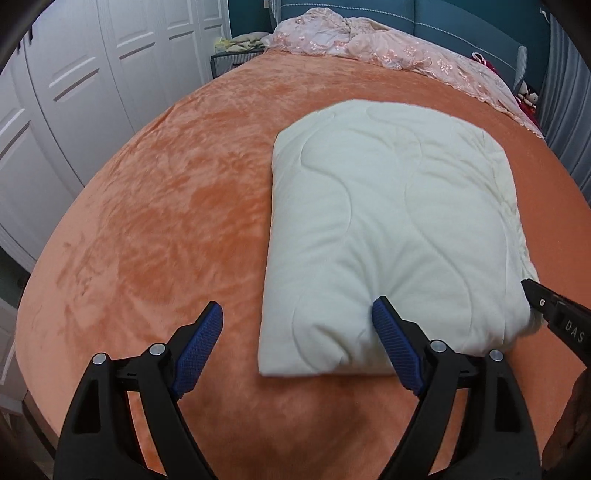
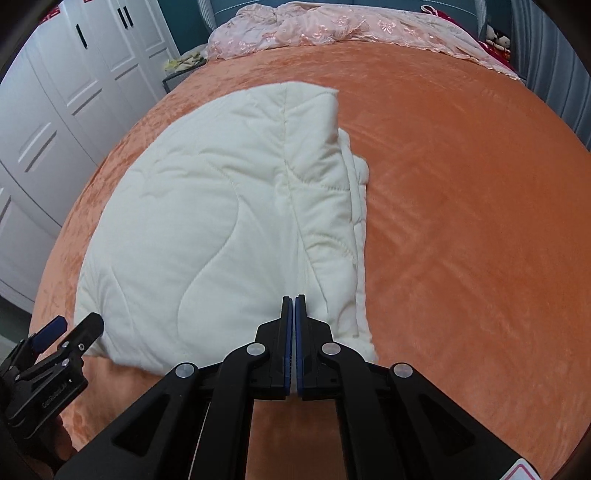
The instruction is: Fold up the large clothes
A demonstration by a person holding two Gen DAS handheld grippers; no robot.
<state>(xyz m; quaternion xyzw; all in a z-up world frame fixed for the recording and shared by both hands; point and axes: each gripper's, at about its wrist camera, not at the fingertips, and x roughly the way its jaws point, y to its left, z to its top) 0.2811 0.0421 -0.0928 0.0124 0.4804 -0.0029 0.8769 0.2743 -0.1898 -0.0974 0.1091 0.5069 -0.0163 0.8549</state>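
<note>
A cream quilted blanket point(image 1: 388, 221) lies folded into a thick rectangle on the orange bed cover point(image 1: 166, 221). My left gripper point(image 1: 297, 310) stands open over its near left corner. The right blue pad point(image 1: 388, 332) overlaps the blanket's front edge and the left pad point(image 1: 199, 343) is over bare cover; nothing is pinched. In the right wrist view the blanket point(image 2: 207, 221) shows stacked fold layers along its right side. My right gripper point(image 2: 294, 299) is shut with nothing visible between its pads, above the near right part. The left gripper point(image 2: 75, 321) shows at lower left, and the right gripper point(image 1: 528, 286) pokes in at the right edge.
A pink lace cover point(image 1: 388, 40) is bunched along the head of the bed against a blue headboard point(image 1: 461, 18). White wardrobe doors point(image 1: 92, 74) run along the left. A small nightstand point(image 1: 229, 59) stands at the far left corner, and soft toys point(image 2: 496, 37) sit far right.
</note>
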